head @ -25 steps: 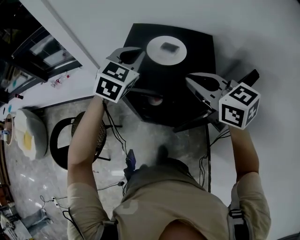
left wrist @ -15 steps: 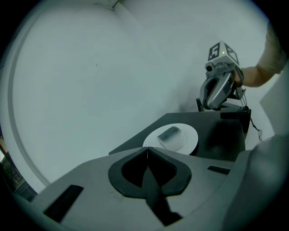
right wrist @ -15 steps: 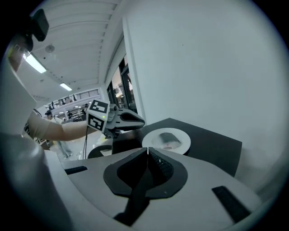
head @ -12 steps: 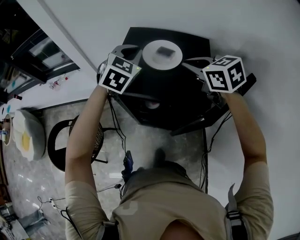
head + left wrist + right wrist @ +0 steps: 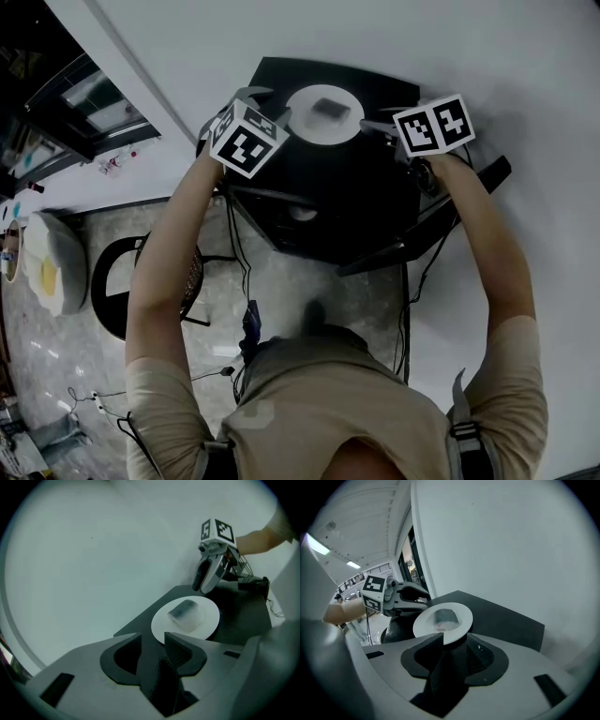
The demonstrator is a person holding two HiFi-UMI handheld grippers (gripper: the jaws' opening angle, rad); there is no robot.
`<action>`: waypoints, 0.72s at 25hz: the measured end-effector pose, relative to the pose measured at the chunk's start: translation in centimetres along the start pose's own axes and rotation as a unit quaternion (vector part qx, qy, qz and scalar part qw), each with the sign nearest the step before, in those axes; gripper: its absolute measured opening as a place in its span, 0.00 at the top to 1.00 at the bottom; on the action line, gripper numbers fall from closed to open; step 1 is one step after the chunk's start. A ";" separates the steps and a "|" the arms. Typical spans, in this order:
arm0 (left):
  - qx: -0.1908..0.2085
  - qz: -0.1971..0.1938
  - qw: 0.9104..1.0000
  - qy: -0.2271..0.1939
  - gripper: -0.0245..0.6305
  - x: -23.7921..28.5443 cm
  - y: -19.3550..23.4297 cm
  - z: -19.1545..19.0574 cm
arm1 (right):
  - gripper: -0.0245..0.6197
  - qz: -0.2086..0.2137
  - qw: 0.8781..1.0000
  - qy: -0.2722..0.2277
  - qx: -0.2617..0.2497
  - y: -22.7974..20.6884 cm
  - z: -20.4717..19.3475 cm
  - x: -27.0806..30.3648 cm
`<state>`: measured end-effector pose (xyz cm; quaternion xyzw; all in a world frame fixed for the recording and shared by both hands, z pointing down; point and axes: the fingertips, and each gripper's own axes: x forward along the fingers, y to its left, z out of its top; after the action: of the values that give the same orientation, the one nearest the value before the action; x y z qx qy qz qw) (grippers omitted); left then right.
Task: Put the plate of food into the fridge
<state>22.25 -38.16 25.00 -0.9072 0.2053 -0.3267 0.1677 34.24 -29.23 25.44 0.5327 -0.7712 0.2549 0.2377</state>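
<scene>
Tabletop (image 5: pixel 375 192): left gripper (image 5: pixel 152 638), right gripper (image 5: pixel 454 639) fingers (image 5: pixel 482 656) just opened, empty, flanking plate (image 5: pixel 314 132).

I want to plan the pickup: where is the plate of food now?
In the head view the plate lies at the upper middle, on the far part of the black surface, next to the white wall.

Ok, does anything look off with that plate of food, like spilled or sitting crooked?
Nothing stands out. The white plate sits flat and fully on the black top. The food lies near the plate's middle, with nothing spilled on the rim or around it.
</scene>
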 end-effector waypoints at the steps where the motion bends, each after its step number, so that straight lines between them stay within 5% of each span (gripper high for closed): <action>1: 0.007 -0.001 1.000 0.005 0.72 0.1 -0.1 -0.1 | 0.76 -0.001 1.000 0.008 -0.006 0.0 -0.1 0.2; 8: -0.002 -0.012 1.000 0.009 0.73 0.5 -0.2 -0.1 | 0.75 -0.001 0.999 0.031 -0.014 -0.5 0.0 1.4; 18: -0.015 -0.061 0.998 0.023 0.92 1.0 -2.0 -0.2 | 0.75 0.042 0.998 0.048 0.022 -0.6 -0.1 2.1</action>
<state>23.33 -36.93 26.57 -0.9128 0.1581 -0.3538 0.1291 34.09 -30.83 26.95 0.4924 -0.7748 0.3067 0.2513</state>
